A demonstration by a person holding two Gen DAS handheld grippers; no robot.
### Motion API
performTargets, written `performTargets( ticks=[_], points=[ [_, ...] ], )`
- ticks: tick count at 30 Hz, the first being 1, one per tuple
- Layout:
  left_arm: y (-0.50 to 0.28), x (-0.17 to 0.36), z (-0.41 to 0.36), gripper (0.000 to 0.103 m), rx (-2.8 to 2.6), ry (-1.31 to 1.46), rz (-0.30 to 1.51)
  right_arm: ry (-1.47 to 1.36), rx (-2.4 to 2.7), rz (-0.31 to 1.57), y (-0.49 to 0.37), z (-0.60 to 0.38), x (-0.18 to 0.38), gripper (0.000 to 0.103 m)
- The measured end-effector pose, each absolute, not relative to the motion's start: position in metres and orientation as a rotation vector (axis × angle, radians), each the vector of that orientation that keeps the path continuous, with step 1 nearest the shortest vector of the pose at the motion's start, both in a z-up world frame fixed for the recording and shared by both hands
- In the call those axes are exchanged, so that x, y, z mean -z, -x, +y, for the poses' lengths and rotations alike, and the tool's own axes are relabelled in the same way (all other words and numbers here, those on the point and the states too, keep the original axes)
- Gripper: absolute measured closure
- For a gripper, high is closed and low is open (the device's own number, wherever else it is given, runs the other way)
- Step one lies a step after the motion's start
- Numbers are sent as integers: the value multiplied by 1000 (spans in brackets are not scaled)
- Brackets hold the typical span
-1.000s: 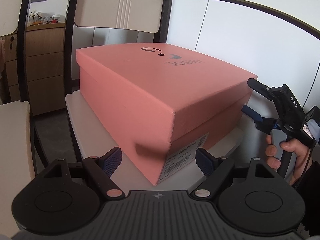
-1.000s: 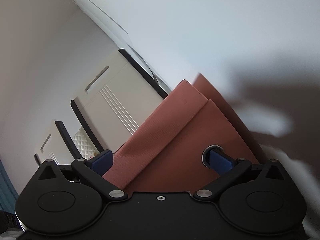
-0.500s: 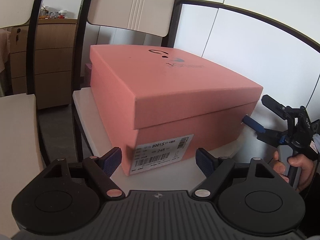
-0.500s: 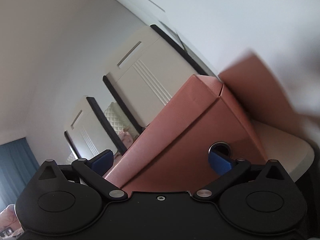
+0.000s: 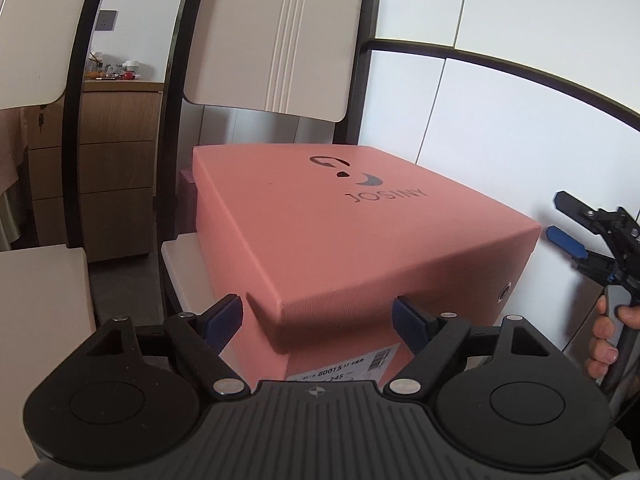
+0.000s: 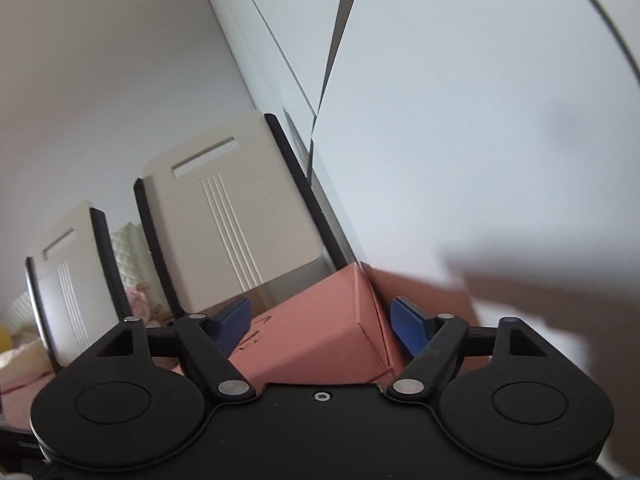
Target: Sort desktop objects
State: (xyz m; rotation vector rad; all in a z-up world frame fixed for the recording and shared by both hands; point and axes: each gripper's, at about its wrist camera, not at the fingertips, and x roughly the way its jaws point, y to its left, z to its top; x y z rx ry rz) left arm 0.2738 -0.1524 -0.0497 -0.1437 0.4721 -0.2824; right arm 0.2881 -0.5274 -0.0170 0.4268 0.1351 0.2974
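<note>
A salmon-pink shoe box [image 5: 340, 232] with a dark JOSINY logo sits closed on a cream chair seat [image 5: 180, 264]. My left gripper [image 5: 318, 322] is open, its blue pads on either side of the box's near corner, not touching it. My right gripper [image 5: 560, 220] shows at the right of the left wrist view, open, held just off the box's right end, which has a round metal eyelet [image 5: 505, 293]. In the right wrist view my right gripper [image 6: 320, 318] is open and tilted, with a corner of the box [image 6: 344, 332] between its fingers.
The chair's cream backrest [image 5: 276, 36] with black frame rises behind the box. A white wall [image 5: 500, 120] is close on the right. A wooden drawer cabinet [image 5: 108, 168] stands at the back left. A second chair [image 6: 68, 280] shows in the right wrist view.
My right gripper has pulled its pad out of the box's eyelet and drawn back from the box end. My left gripper has closed in on the box's near corner.
</note>
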Motion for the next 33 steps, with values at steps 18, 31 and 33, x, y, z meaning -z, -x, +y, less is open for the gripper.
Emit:
performTargets(
  ticks=[18,31,33],
  points=[
    [-266,25,-178,13,263,42,364,-438,-262,161,-306,-534,19,68],
    [-257,19,-202,13,279,-74,322,-418,-309,178,-306,-533,23,57],
    [-253,25,-188,13,250,-40,350,-407,-318,187,-307,-531,23,49]
  ],
)
